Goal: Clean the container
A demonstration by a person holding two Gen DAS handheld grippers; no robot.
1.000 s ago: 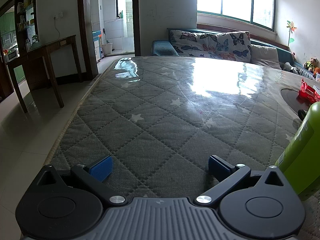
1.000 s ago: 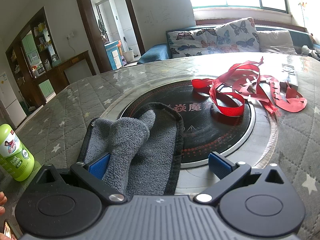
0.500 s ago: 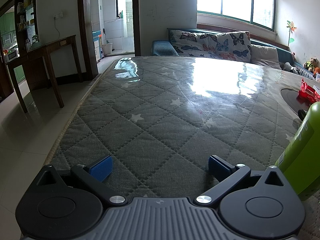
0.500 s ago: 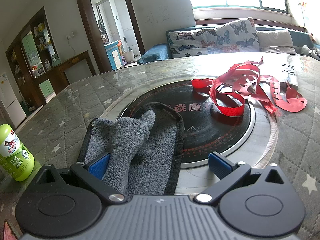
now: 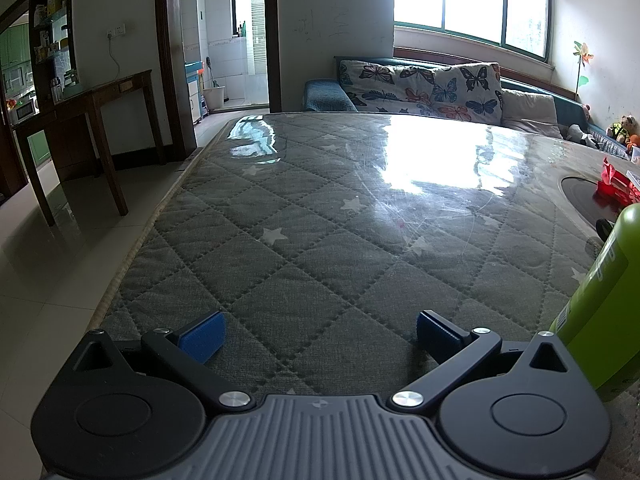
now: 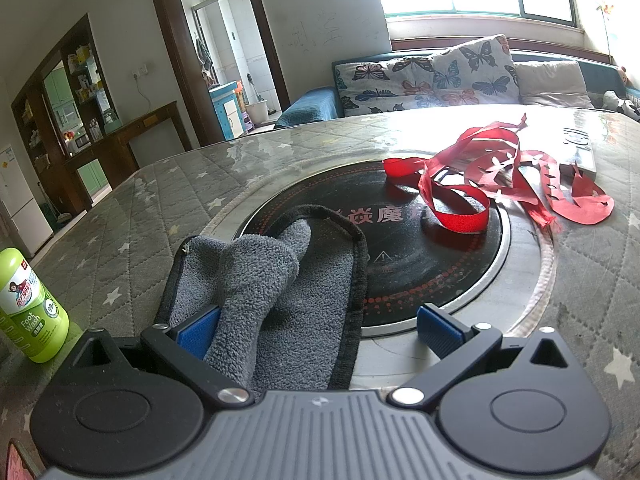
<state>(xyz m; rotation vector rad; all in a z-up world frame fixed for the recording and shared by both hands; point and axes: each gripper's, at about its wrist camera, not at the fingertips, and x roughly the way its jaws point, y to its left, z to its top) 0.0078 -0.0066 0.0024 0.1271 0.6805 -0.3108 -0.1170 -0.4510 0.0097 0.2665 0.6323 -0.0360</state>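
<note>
Down low over the worktop [image 5: 320, 208], the left gripper [image 5: 318, 336] has its jaws spread wide with nothing between the blue pads [image 5: 202, 336], only quilted, star-printed covering under a glossy sheet. At about 3 o'clock of this gripper, just beside its right finger, stands the green bottle [image 5: 600, 312], upright on the worktop and cut off by the picture's edge.

From the right wrist view the same green bottle [image 6: 30, 308] sits at 9 o'clock, well left of the right gripper [image 6: 318, 332], label facing the camera with "Foot Wash" readable. The right gripper's jaws are also wide apart. A grey cloth [image 6: 272, 292] lies bunched between them, a raised fold touching the left pad [image 6: 198, 332]; the right pad is clear of the cloth, so nothing is clamped. The cloth's far edge drapes onto the round black cooktop [image 6: 420, 248] set in the worktop at 12 o'clock. Farther on, at about 1 o'clock, a tangle of red ribbon [image 6: 496, 176] rests across the cooktop's far rim and the worktop beyond, partly over a flat silver box [image 6: 580, 148].
</note>
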